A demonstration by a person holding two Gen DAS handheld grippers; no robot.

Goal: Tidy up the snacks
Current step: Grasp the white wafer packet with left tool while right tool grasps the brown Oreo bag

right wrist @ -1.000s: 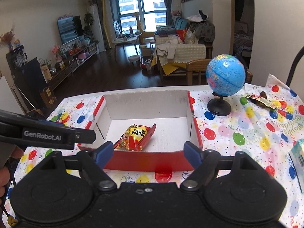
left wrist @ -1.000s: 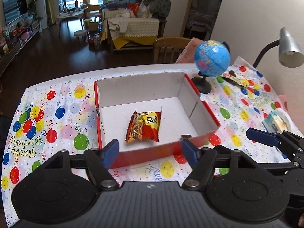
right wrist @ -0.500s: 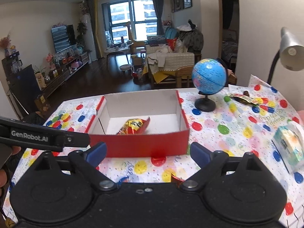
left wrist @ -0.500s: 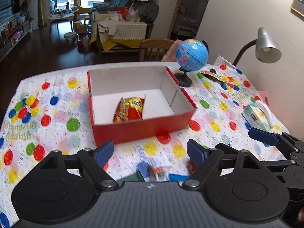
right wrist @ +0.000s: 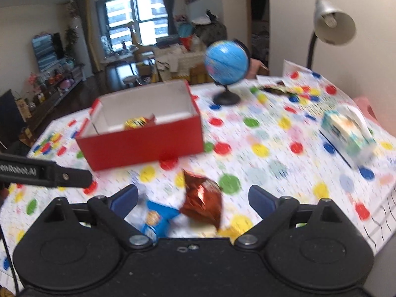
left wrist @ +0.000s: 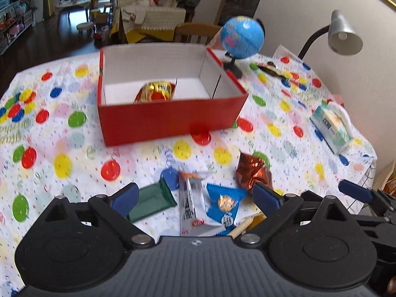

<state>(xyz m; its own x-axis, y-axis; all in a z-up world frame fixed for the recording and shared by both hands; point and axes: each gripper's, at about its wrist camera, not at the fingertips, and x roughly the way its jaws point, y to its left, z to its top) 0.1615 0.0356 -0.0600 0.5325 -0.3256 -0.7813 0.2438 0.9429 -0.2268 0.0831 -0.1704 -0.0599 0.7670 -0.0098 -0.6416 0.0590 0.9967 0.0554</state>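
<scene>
A red cardboard box (left wrist: pixel 170 121) with a white inside stands mid-table and holds a red and yellow snack bag (left wrist: pixel 157 91). In front of it lie a green packet (left wrist: pixel 151 200), a silver-white packet (left wrist: pixel 191 205), a blue packet (left wrist: pixel 224 205) and a crumpled red-brown foil packet (left wrist: pixel 252 173). My left gripper (left wrist: pixel 195 198) hovers over these packets, its jaws opening, touching none. My right gripper (right wrist: pixel 193 198) is open above the foil packet (right wrist: pixel 203 200) and the blue packet (right wrist: pixel 158 216), apart from both. The box (right wrist: pixel 143 146) lies beyond.
A blue globe (left wrist: pixel 241 37) stands behind the box on the right, with a wrapper (left wrist: pixel 272 69) beside it. A grey desk lamp (left wrist: pixel 344 34) and a tissue pack (left wrist: pixel 331 123) sit along the right side. The balloon-print tablecloth (left wrist: pixel 61 128) ends near the table's right edge.
Both grippers have drawn back from the box and sunk toward the table's near side, so the loose packets came into view. Their jaws stand wider than before.
</scene>
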